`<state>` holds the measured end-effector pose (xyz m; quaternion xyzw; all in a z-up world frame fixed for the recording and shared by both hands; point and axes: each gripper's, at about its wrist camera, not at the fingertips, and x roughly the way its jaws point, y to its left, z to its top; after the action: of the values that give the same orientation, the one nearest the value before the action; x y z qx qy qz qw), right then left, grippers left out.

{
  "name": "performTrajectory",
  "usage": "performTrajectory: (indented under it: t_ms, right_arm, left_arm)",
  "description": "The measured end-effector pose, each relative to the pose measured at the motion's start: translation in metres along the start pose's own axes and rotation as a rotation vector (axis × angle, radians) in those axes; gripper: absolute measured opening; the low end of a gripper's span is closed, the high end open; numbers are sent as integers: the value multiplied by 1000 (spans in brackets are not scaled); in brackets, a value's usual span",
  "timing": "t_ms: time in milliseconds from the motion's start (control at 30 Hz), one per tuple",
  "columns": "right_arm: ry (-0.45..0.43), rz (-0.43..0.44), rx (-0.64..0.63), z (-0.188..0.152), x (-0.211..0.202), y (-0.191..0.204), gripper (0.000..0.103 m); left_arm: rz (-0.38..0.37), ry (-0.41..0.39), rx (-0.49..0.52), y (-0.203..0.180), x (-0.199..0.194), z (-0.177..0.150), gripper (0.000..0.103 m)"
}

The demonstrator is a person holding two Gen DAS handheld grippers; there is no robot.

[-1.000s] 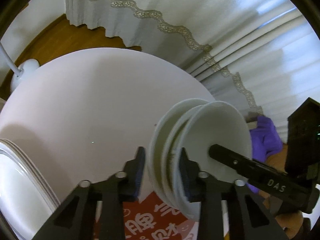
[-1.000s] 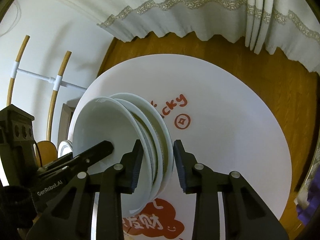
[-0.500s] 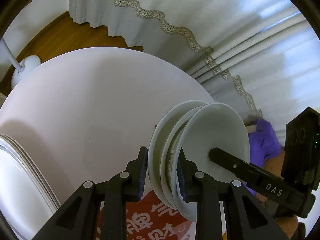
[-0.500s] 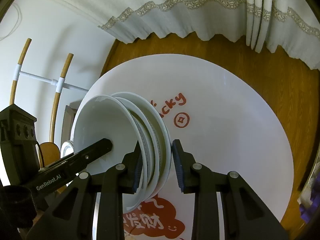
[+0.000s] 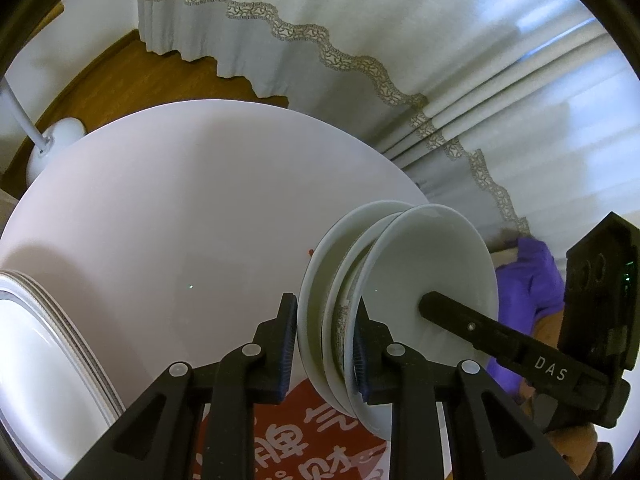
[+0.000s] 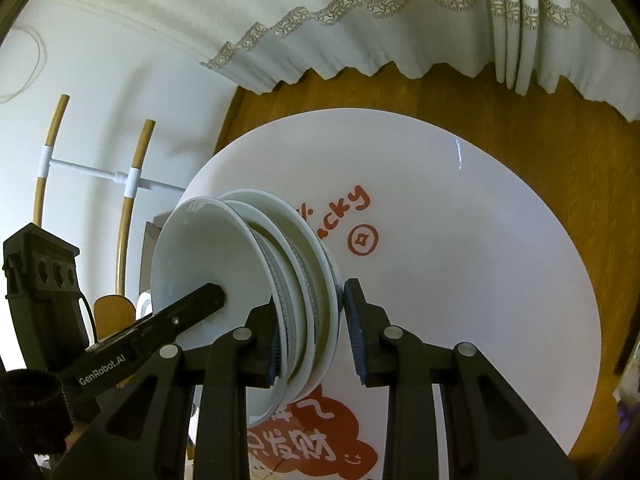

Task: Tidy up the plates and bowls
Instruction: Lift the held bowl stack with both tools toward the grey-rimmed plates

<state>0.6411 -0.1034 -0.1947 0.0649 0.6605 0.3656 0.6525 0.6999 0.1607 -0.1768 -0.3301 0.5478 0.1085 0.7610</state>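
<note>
Three nested white bowls (image 5: 432,268) hang tilted on edge just above the round white table (image 5: 180,220). My left gripper (image 5: 326,308) is shut on their rims on one side, one pad against the outermost bowl and the other inside the innermost. From the opposite side my right gripper (image 6: 312,300) is shut on the same bowls (image 6: 208,256) the same way. Each view also shows a black finger of the other gripper reaching into the innermost bowl. A stack of white plates (image 5: 24,360) lies at the lower left of the left wrist view.
The table (image 6: 460,280) bears red print (image 6: 312,440) below the bowls. White lace-edged curtains (image 5: 360,40) hang behind over wooden floor. A white lamp base (image 5: 52,140), a wooden rack (image 6: 132,184) and a purple cloth (image 5: 532,280) stand off the table.
Both pairs of jaws have narrowed onto the bowls' rims. The bowls and both hands have hardly moved.
</note>
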Motion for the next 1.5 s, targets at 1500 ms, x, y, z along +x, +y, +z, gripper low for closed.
performTrajectory:
  t_ms: [1500]
  right_arm:
    - [13,-74,14,-142,-37,48,24]
  left_arm:
    - [14,16,168,27,-115,-134,19]
